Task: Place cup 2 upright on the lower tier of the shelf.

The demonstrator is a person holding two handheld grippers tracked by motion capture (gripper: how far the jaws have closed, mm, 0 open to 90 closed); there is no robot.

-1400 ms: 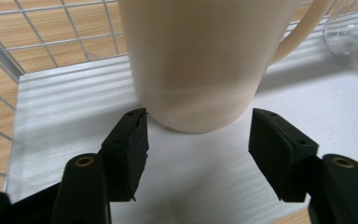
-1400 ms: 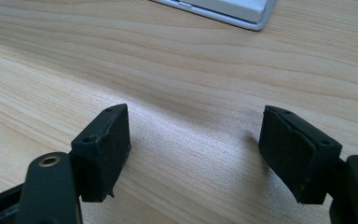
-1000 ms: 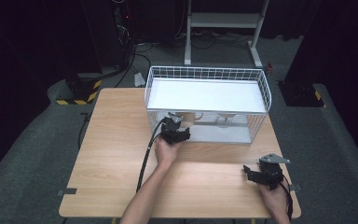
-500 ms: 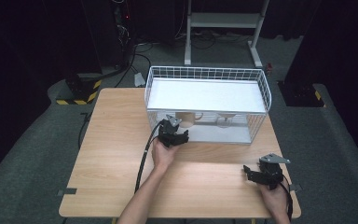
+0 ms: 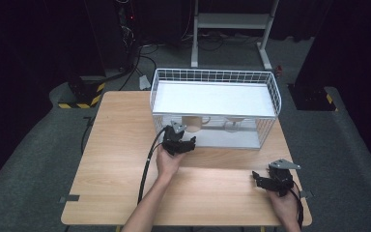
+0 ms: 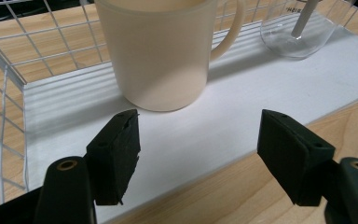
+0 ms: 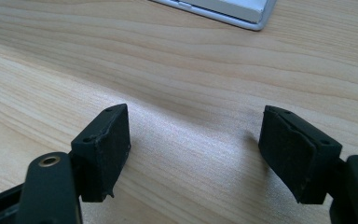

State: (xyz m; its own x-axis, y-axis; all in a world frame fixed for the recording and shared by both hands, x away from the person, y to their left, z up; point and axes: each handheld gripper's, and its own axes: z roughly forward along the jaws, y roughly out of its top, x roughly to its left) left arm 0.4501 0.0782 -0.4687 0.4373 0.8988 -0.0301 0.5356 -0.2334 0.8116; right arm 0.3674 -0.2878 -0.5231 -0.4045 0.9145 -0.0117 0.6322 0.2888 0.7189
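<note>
Holding nothing in the left tongs (image 6: pixel 198 126): parted, released, pads bare, aimed at a cream ceramic mug with a side handle (image 6: pixel 161 56) just beyond the tips, not touching it. Holding nothing in the right tongs (image 7: pixel 196 121) either: spread open and resting low over the light wooden counter (image 7: pixel 191 56), well apart from the work

Judging by the layout, about at the hand-off point: mug upright on the white shelf board (image 6: pixel 65 116) inside the white wire basket (image 5: pixel 212 77), near its front edge, free of any grip. Cannot tell whether just set down or about to be picked up. If set down, little left beyond drawing the left tongs (image 5: pixel 186 141) clear; if to be picked up, the approach, the clench and the lift all remain

From the high view: whole layout, basket at the far side of the counter (image 5: pixel 121 145), mug (image 5: pixel 192 123) dim behind the wires, right tongs (image 5: pixel 258 178) near the front right corner. From the left gripper view: gap between pads and mug, plus the foot of a clear stemmed glass (image 6: pixel 298 32) beside the mug's handle
</note>
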